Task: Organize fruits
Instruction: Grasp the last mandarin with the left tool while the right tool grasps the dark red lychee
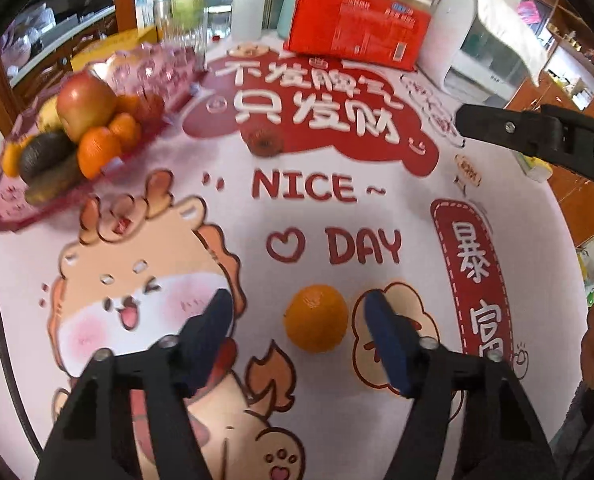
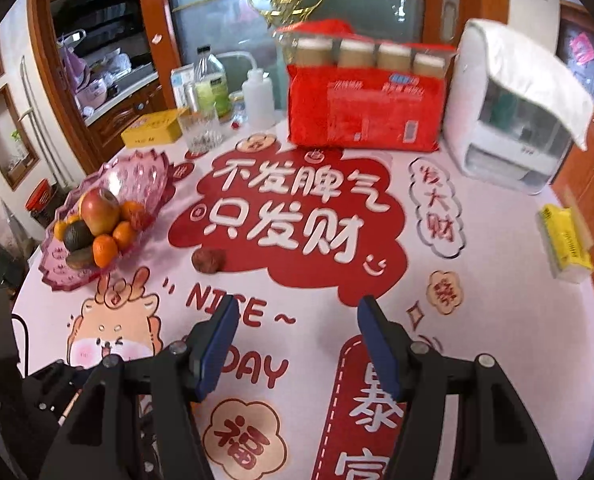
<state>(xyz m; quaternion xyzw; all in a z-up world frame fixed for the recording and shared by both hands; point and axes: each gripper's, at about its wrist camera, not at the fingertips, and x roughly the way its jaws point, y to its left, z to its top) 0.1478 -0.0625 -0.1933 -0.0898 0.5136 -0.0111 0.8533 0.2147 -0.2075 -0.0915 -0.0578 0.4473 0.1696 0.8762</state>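
Orange fruit waiting between the spread fingers of the left hand-held gripper, nothing gripped yet.

Left wrist view: the mandarin sits on the table nearer the right finger, untouched; it looks light, soft-skinned and apt to roll, so a gentle squeeze across its widest part seems safest. A dark red fruit lies farther off, and the pink fruit dish, at the left edge, already carries an apple and other fruit. Right wrist view: the right hand-held gripper hangs apart and empty over the glossy printed cloth; a red package, bottles and wooden cabinets crowd the far side.
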